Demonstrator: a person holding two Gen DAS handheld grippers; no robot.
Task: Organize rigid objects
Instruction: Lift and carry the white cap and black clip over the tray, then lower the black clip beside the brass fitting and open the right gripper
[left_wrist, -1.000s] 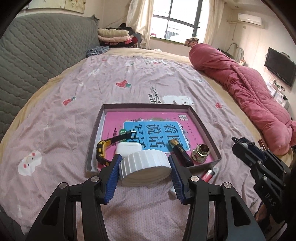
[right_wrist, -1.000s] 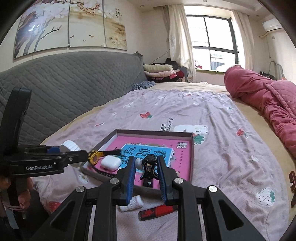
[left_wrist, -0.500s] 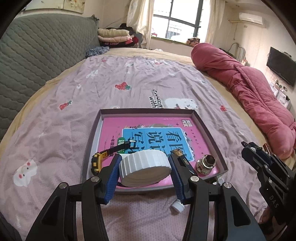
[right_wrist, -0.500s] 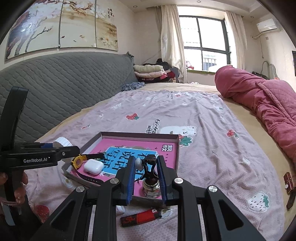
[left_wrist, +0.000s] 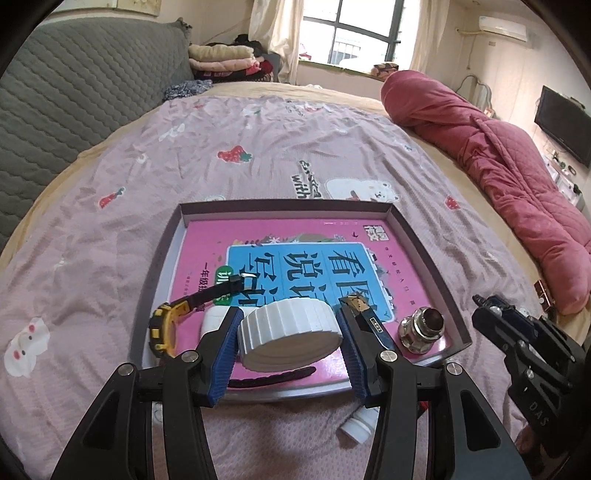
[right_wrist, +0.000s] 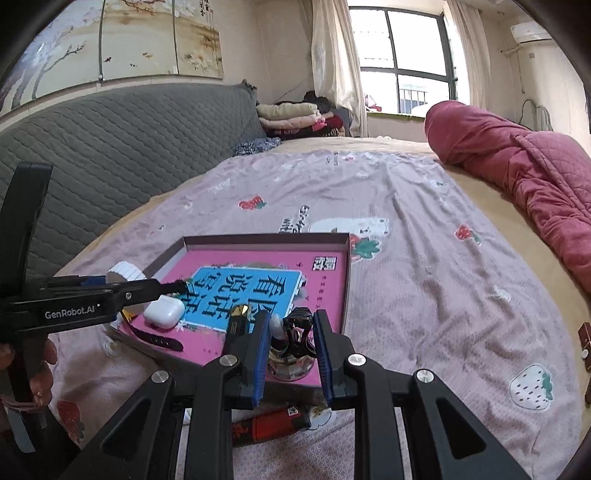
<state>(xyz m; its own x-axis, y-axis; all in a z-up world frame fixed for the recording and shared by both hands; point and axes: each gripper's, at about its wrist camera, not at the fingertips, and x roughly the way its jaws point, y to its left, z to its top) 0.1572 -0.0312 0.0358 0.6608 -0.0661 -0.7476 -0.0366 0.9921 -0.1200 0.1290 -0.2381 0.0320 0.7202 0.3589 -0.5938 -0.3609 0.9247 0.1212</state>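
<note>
Bright daylight from window (right_wrist: 406, 70); sharp; fisheye-warped edges.

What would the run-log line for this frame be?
left gripper: shut on cap over tray | right gripper: shut on dark trinket

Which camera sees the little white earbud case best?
The right wrist view. There the earbud case lies in plain sight on the pink book, inside the tray. In the left wrist view only a sliver of it peeks out behind the left gripper and its white lid.
</note>
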